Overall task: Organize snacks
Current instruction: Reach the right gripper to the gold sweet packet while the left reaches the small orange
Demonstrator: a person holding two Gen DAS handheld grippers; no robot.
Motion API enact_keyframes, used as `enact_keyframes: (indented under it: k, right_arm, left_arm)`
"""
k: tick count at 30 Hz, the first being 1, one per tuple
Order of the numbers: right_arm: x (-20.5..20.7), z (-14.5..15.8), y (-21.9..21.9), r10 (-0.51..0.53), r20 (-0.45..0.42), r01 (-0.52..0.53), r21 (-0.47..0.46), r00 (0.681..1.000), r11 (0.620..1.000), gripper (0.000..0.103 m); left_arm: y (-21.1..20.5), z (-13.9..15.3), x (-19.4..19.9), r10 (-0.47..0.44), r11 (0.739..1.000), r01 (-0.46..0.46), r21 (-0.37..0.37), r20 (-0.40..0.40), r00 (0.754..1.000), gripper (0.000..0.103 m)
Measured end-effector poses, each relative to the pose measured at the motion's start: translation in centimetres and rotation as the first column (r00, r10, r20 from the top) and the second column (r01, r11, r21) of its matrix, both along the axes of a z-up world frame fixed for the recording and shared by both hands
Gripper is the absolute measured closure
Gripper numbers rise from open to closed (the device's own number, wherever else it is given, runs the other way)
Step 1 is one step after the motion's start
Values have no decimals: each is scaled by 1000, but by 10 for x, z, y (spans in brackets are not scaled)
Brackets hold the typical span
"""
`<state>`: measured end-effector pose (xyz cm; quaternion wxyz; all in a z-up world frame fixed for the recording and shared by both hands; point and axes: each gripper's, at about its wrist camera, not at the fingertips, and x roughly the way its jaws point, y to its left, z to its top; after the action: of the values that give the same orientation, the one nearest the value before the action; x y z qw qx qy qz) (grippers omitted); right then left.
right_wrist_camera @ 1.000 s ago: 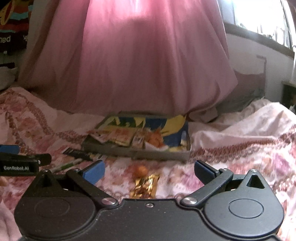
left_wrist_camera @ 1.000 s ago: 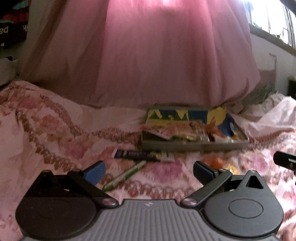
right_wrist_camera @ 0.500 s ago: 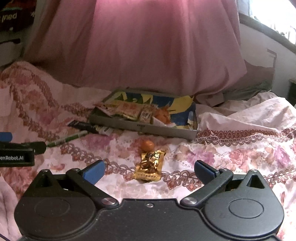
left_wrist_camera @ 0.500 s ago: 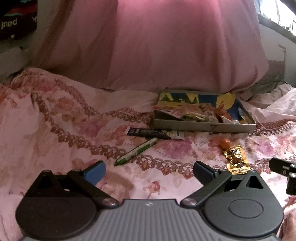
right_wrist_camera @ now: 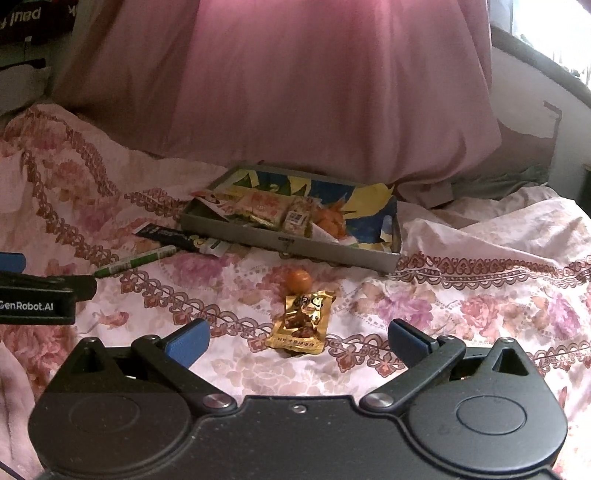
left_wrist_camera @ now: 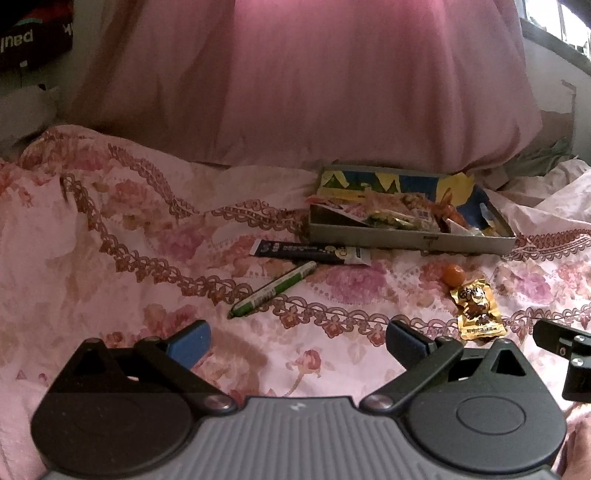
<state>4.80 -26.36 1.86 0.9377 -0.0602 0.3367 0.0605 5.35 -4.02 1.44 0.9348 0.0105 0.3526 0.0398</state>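
White lettering "GenRobot.AI" (its first letter cut by the frame edge) stands on the black side bar of the left gripper (right_wrist_camera: 37,305), seen from the right wrist view. Mirrored white letters, roughly "paul", show on a dark red-and-teal object (right_wrist_camera: 22,16) at upper left. Print on the gold foil snack packet (right_wrist_camera: 301,321) and the dark narrow sachet (left_wrist_camera: 310,252) is too small to read.

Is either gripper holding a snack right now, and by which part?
Nothing is held. The left gripper and right gripper are both open and empty.
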Motion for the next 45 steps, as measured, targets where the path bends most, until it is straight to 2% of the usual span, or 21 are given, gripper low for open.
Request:
enact_keyframes:
  k: [11,22,29,33,41,45]
  right_arm:
    - [16,-11,0,15,-103,-10,45,995,999,1]
    - [41,-19,-9,34,-202,-11,113,979,994,1]
    - [73,-26,-9,89,-242,-83,35,966,996,1]
    - [93,-35,-12,113,-259,-115,7,959,993,1]
    - [131,-55,-21,118,-255,-108,54,960,993,2]
    - [142,-66,-20,106,-266,-102,32,958,994,5]
  left_arm:
    - [9,-9,16,25,999,-28,-40,-73,997,0]
    - [7,-18,36,9,999,-14,-36,-149,989,0]
    - [-2,-24,63,-51,998,46,-34,-198,979,0]
    - [-4,-30,82,-92,995,80,-59,-239,967,0]
    - [-15,-35,135,-179,982,160,-98,-248,952,0]
    - [-29,-39,159,-228,973,213,-85,-231,946,0]
